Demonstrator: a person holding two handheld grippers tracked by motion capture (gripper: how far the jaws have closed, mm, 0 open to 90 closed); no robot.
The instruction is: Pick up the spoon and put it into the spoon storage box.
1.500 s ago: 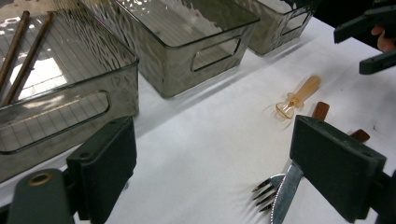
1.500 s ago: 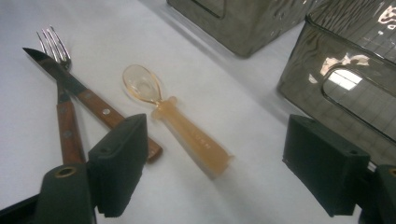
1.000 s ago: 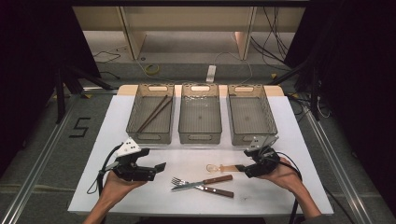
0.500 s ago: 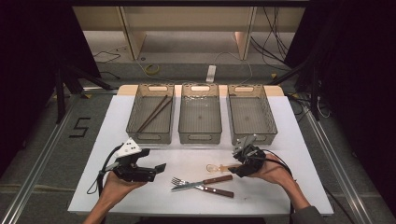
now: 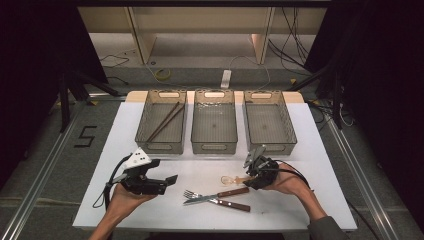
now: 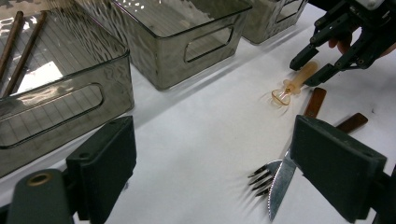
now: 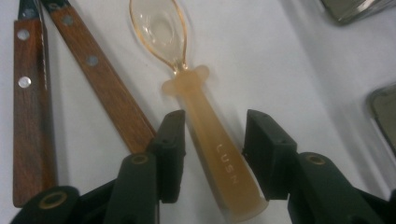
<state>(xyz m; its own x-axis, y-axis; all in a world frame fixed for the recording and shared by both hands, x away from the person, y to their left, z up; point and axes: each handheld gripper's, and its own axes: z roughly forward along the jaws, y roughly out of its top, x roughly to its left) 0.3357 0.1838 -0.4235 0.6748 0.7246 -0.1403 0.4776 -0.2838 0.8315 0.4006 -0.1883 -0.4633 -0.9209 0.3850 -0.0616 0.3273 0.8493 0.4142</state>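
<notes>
- Two grippers, one per hand, at the near edge of the white table (image 5: 310, 150).
- Right gripper (image 5: 256, 172): at about 4 o'clock on the table, jaws set either side of the spoon's handle; they have just been closing, with small gaps left between pads and handle (no clamp yet, by the right gripper view).
- Spoon (image 7: 201, 121): amber, see-through, lying flat on the table; bowl toward 9 o'clock in the high view, handle between the right gripper's jaws.
- Left gripper (image 5: 167, 181): at about 7 o'clock, jaws wide apart, nothing between them.
- Fork (image 5: 212, 194) and knife (image 5: 220, 201): wooden handles, lying crossed just beside the spoon, at about 6 o'clock.
- Three smoky plastic bins in a row toward 12 o'clock:
  - left bin (image 5: 162, 145), with two brown chopsticks (image 5: 165, 121) inside;
  - middle bin (image 5: 214, 146);
  - right bin (image 5: 268, 144).
</notes>
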